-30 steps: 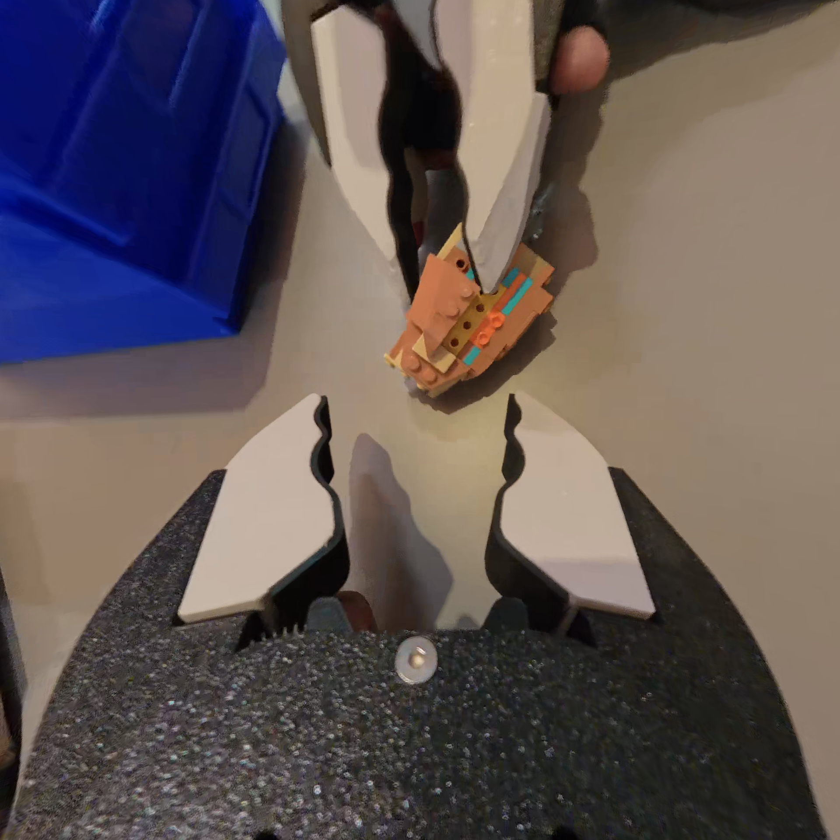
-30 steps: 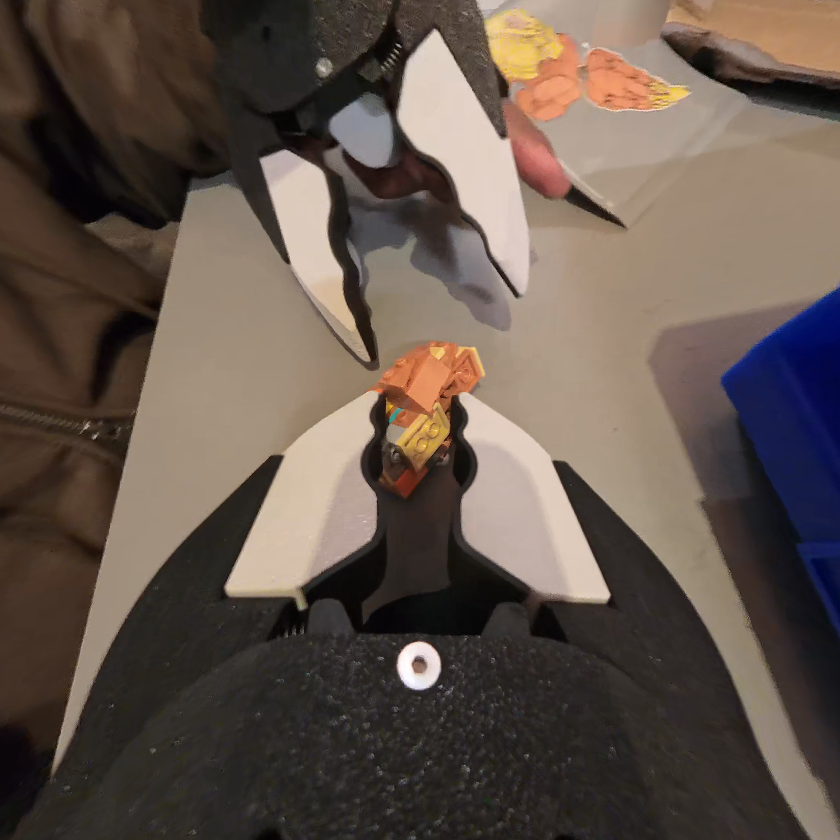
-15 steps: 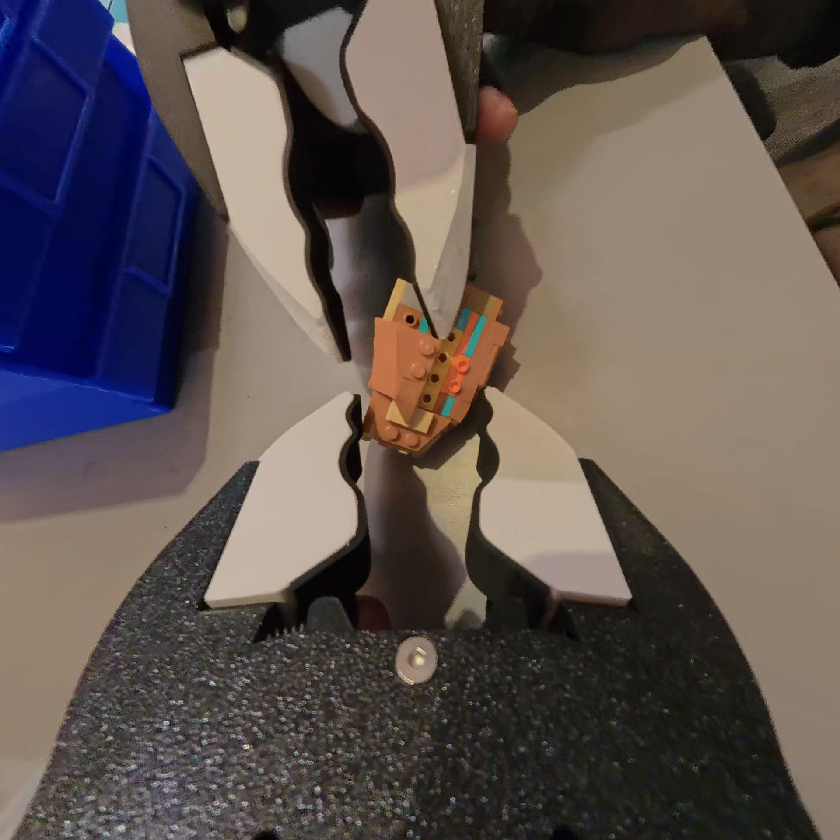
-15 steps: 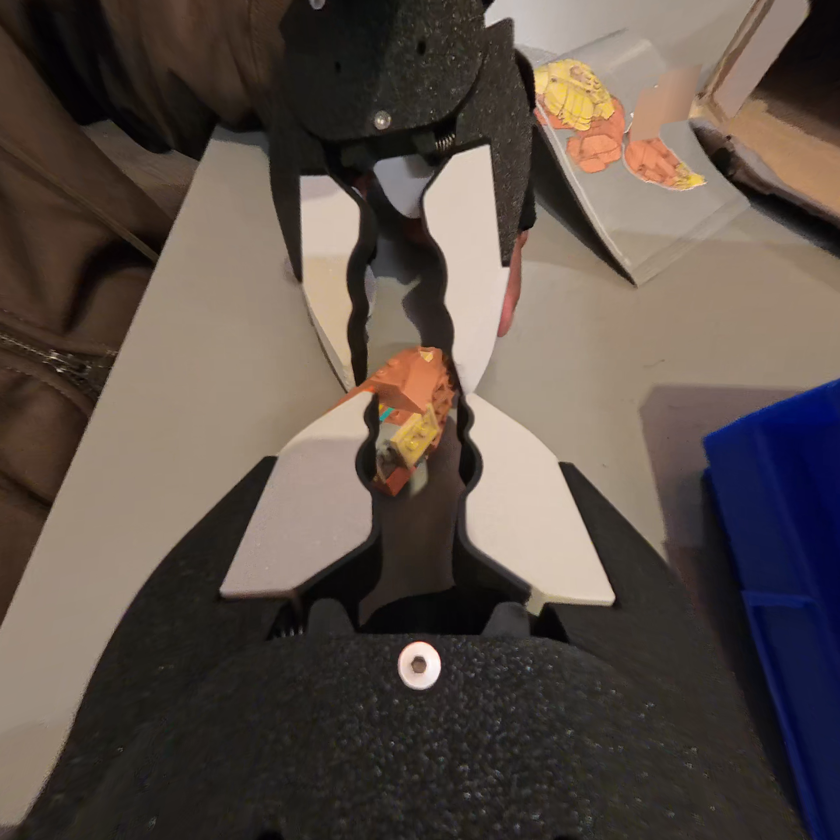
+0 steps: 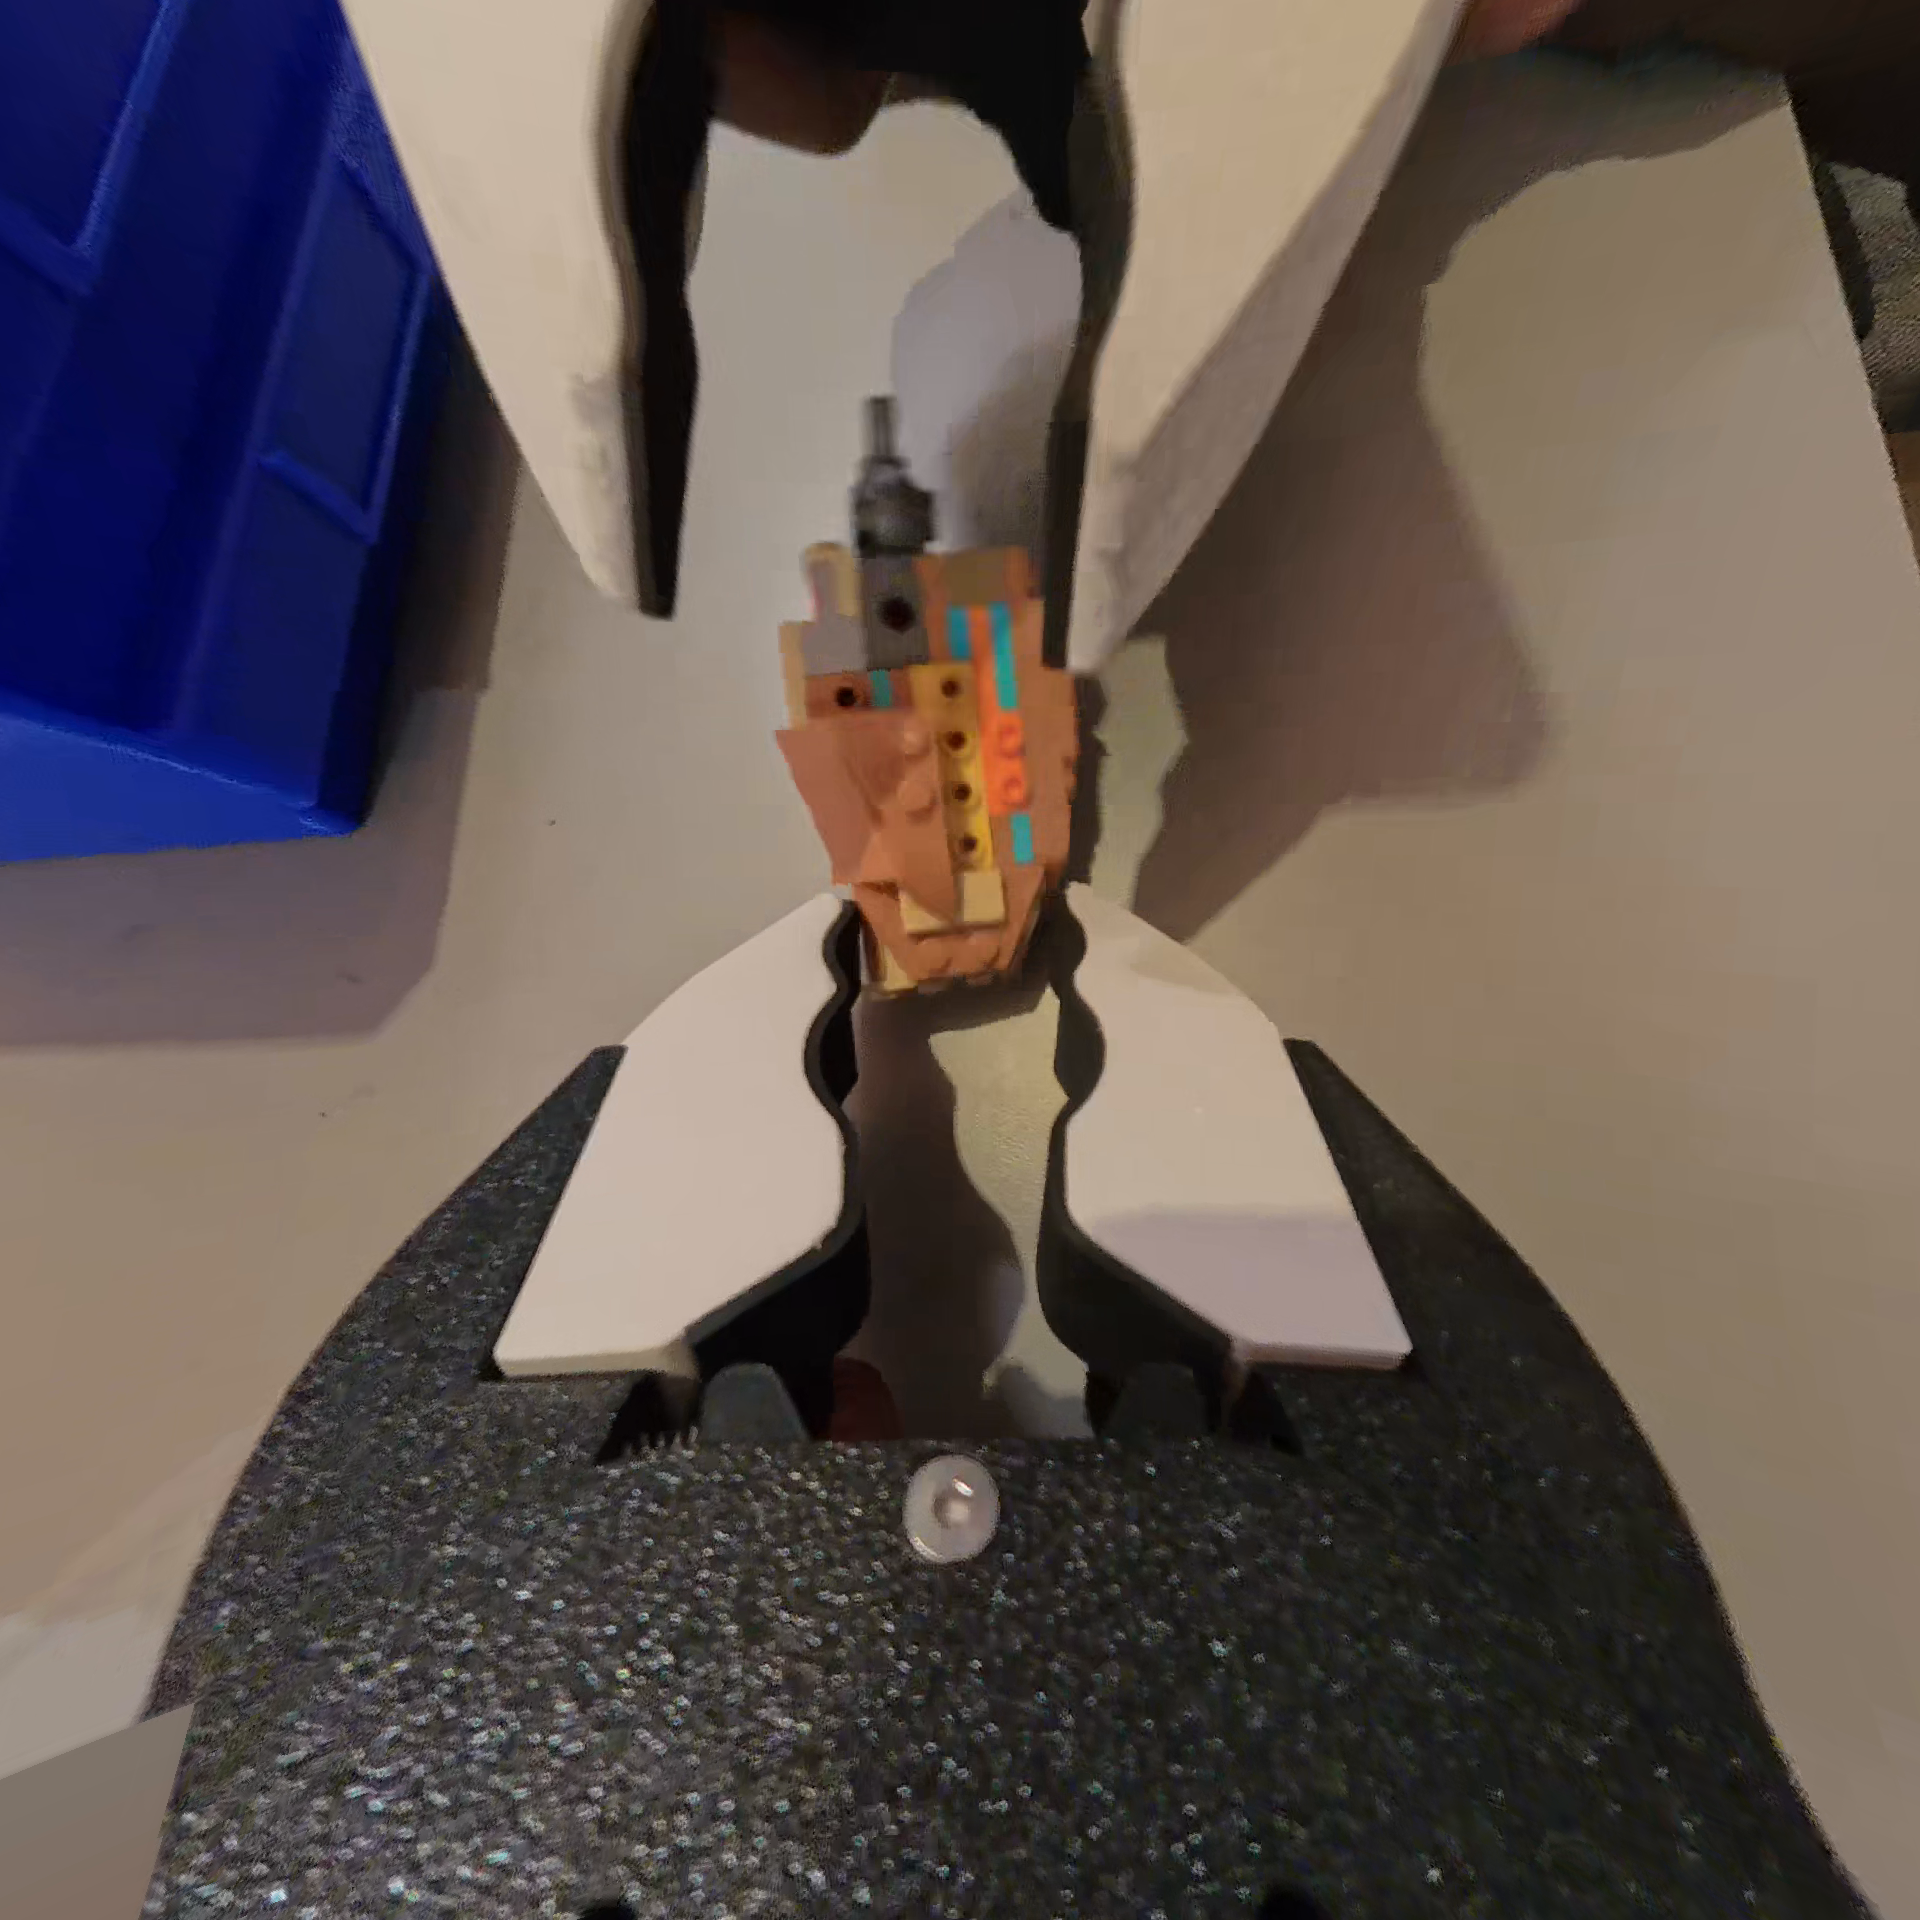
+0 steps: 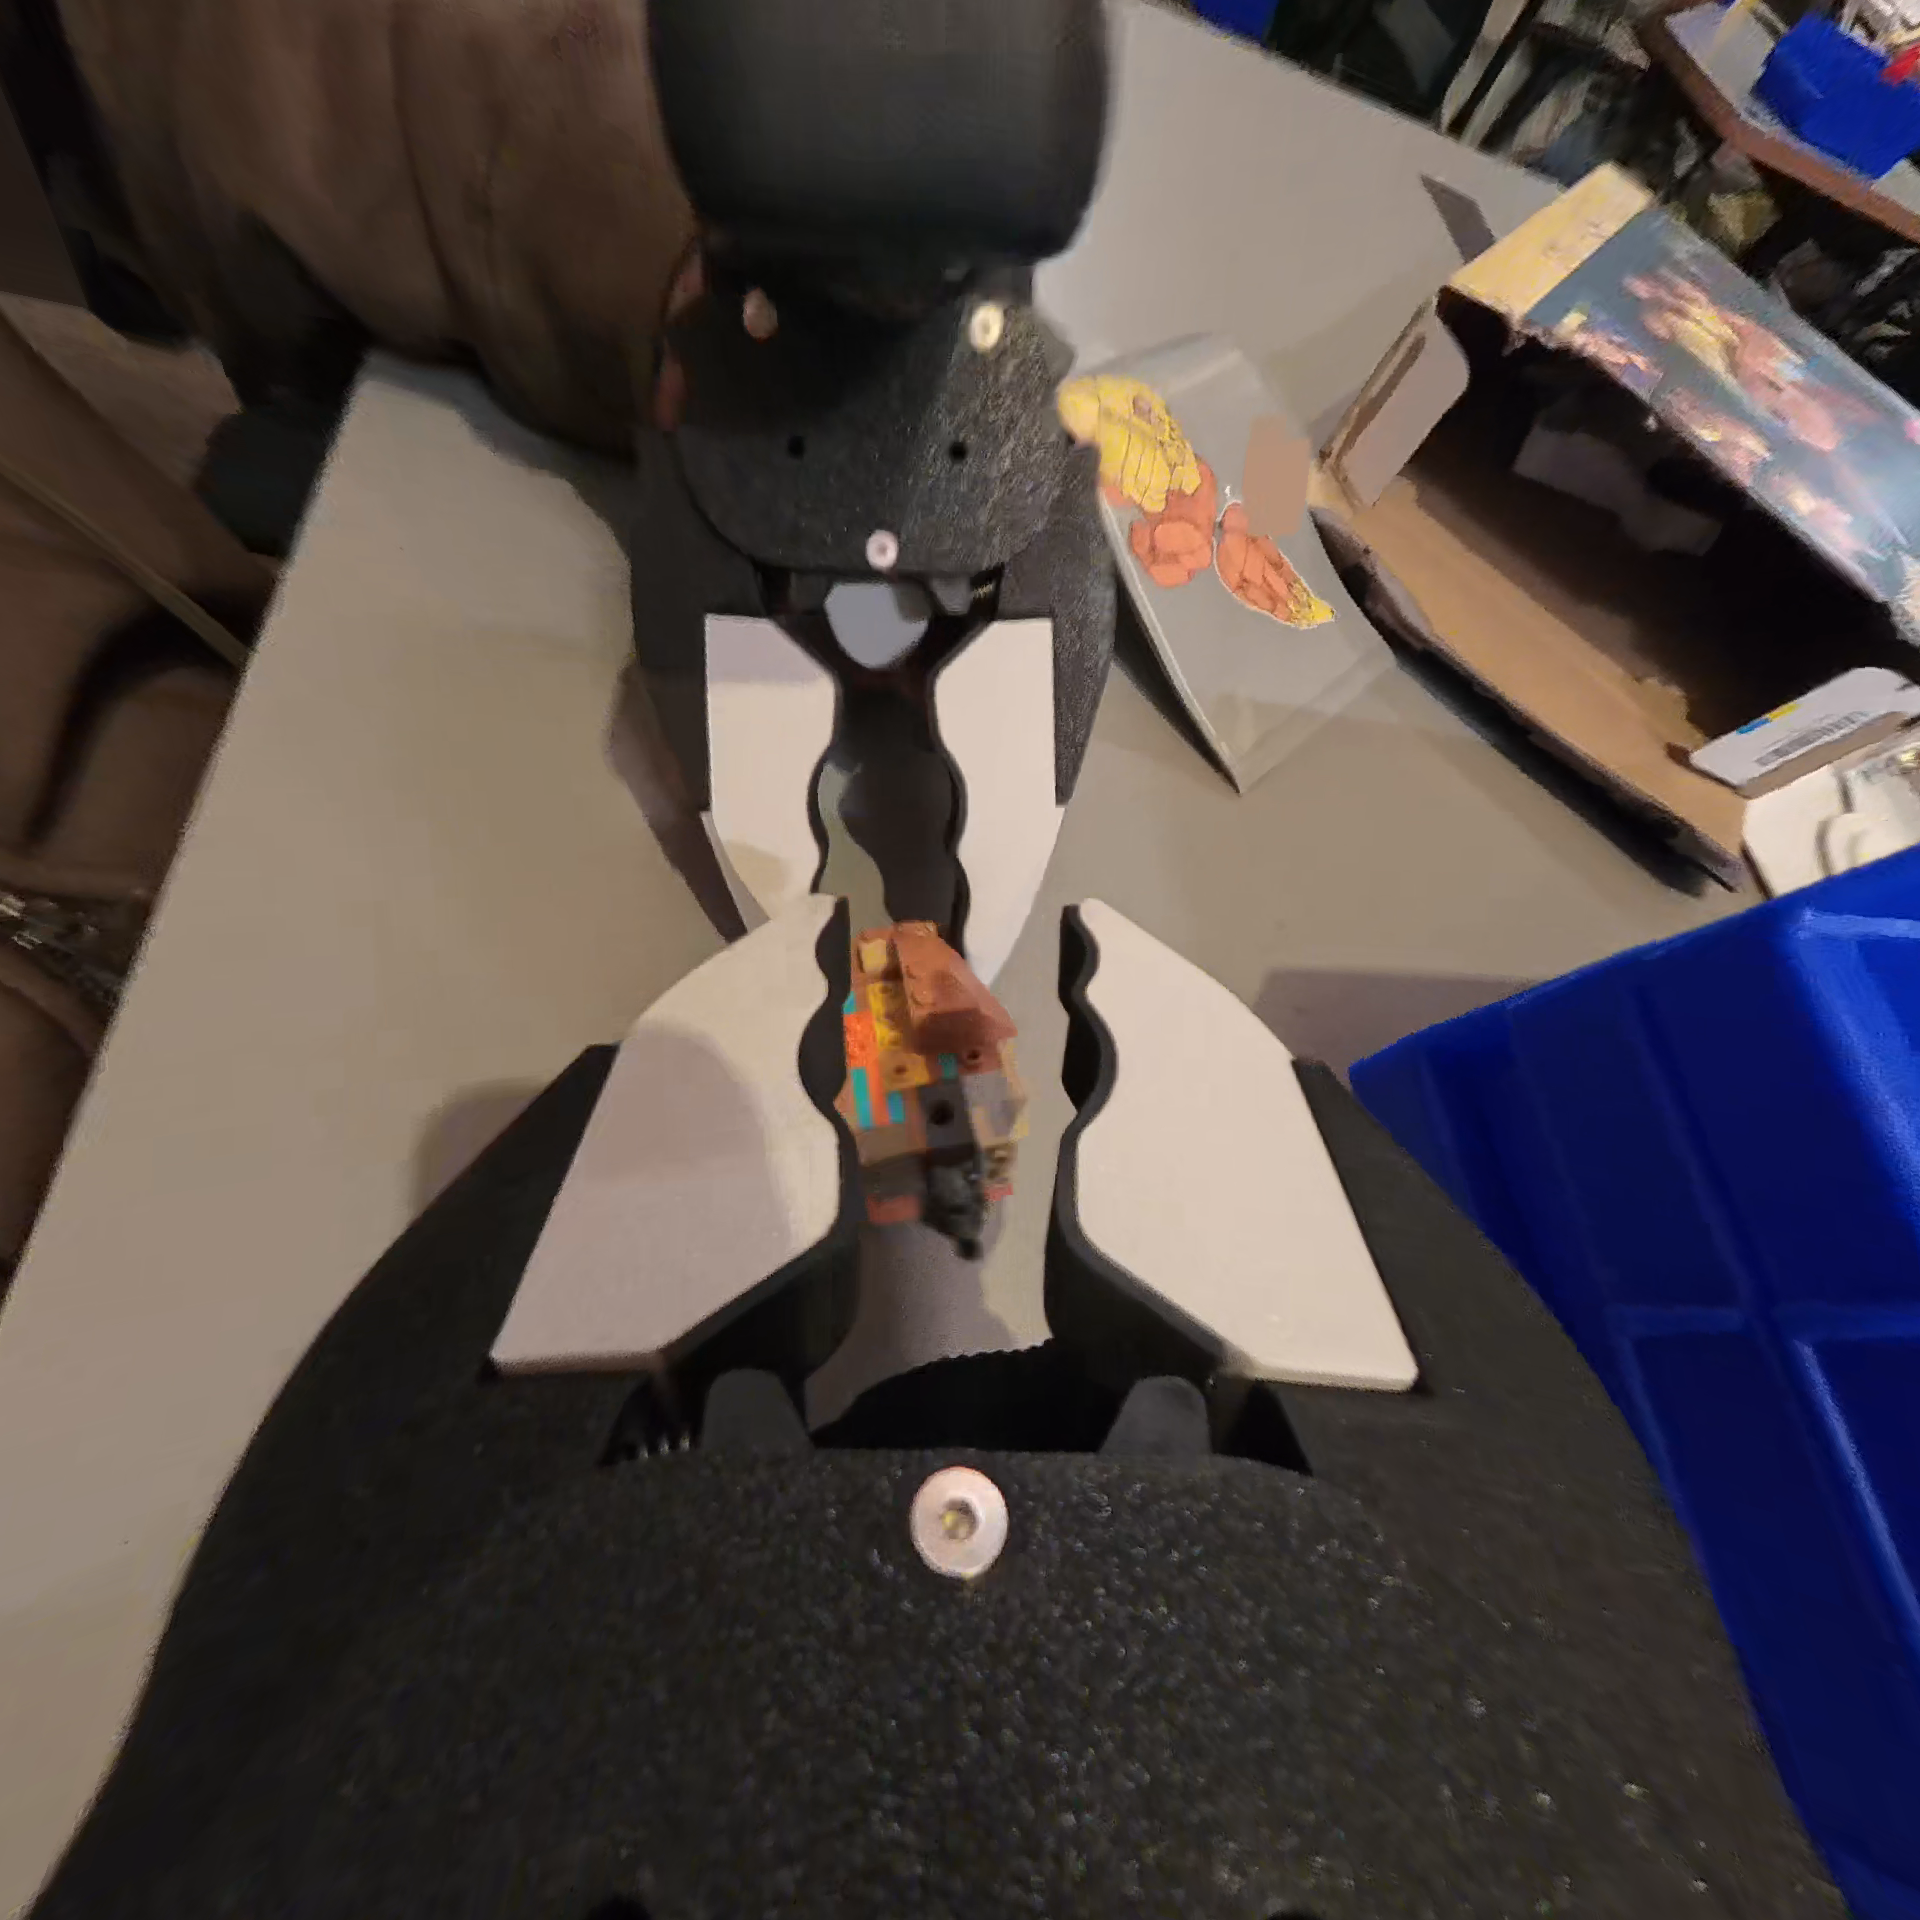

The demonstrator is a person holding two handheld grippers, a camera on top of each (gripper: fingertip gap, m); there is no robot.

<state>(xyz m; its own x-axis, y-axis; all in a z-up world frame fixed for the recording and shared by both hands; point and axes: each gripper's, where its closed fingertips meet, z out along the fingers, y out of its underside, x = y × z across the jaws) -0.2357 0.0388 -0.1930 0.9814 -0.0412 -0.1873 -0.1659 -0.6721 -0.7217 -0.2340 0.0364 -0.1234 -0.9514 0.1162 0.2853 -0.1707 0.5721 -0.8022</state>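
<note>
I'm at a cluttered hobby workroom, plain grey worktable (image 6: 436, 727) under me, blue plastic storage bin (image 6: 1683, 1195) at my side, torn printed cardboard box (image 6: 1621, 436), picture-printed grey sheet (image 6: 1226, 582), more loaded tables (image 6: 1808, 135) behind

The brick model (image 5: 930, 790) is occupying the narrow space between the two facing grippers, the left gripper (image 5: 951, 925) pinching its near end and the right gripper (image 6: 951, 940) standing spread around its far end with a gap on each side. A blue bin (image 6: 1683, 1226) is blocking the approach on the right gripper's right. Bare grey table (image 6: 436, 831) is lying open on the opposite side, while a booklet (image 6: 1226, 582) and a torn cardboard box (image 6: 1621, 499) are crowding the far corner.
</note>
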